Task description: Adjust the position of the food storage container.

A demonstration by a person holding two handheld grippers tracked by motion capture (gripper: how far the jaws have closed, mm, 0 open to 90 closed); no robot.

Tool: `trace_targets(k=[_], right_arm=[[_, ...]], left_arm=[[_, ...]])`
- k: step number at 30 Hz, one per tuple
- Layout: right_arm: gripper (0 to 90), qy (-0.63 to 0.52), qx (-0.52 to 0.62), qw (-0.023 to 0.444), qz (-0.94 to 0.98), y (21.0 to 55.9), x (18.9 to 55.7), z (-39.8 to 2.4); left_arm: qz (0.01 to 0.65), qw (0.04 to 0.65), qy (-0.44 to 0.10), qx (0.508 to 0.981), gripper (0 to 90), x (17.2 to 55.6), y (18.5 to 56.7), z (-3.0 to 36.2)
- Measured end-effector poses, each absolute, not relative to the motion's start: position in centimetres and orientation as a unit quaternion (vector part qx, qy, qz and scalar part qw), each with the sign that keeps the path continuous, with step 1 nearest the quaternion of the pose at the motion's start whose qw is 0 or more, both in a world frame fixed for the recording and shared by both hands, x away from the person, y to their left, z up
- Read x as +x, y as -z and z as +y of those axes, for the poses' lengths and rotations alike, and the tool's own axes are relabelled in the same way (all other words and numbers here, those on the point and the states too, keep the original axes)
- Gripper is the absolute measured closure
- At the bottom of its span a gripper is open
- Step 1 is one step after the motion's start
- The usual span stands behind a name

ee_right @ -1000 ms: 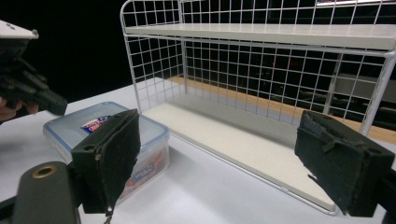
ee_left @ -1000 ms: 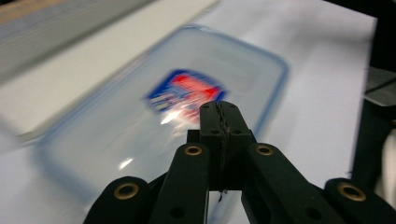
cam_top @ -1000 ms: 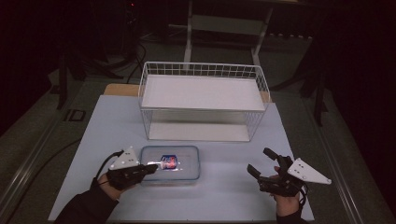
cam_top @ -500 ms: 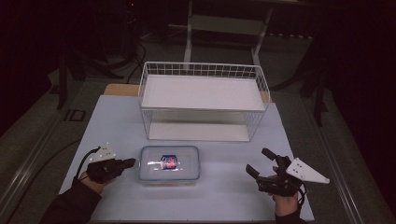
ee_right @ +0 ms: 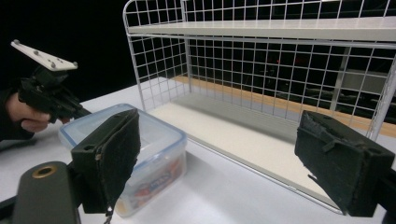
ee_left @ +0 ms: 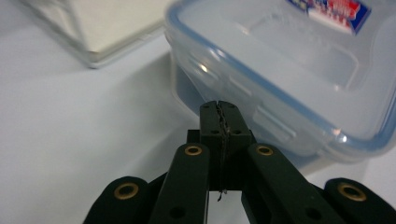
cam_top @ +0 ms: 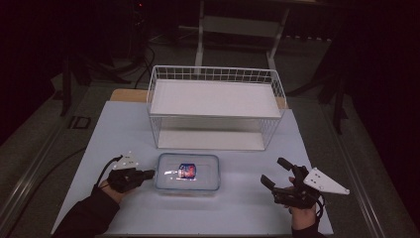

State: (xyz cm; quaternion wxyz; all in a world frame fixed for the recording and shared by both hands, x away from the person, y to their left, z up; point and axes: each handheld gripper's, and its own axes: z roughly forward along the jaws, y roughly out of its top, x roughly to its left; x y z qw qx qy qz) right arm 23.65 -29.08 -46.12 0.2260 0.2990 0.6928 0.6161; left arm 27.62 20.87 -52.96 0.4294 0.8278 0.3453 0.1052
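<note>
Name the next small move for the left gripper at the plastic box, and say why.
Probably nudge the left gripper forward against the box's side. Its jaws are pressed together and empty, with the tip just short of the lidded box's left end. The right gripper waits open on the other side, apart from the box, so a sideways push looks likeliest.

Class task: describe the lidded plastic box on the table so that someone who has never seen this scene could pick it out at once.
Start at the white wire rack at the back of the table. Just in front of it, between the two grippers, lies the box. It is the one clear container here, with a blue-edged lid and a red-and-blue label.
</note>
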Motion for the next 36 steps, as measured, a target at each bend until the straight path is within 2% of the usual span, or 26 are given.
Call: trace_targets(k=[19,36], right_arm=[[14.0,-0.614,0.297,0.223,0.696,46.1,23.5,-29.1],[14.0,-0.613,0.299,0.222,0.697,46.2,23.5,-29.0]], left_arm=[[0.326,0.439,-0.075,0.834,89.7,29.5,52.9,17.2],[0.304,0.447,-0.059,0.839,89.7,29.7,53.0,14.6]])
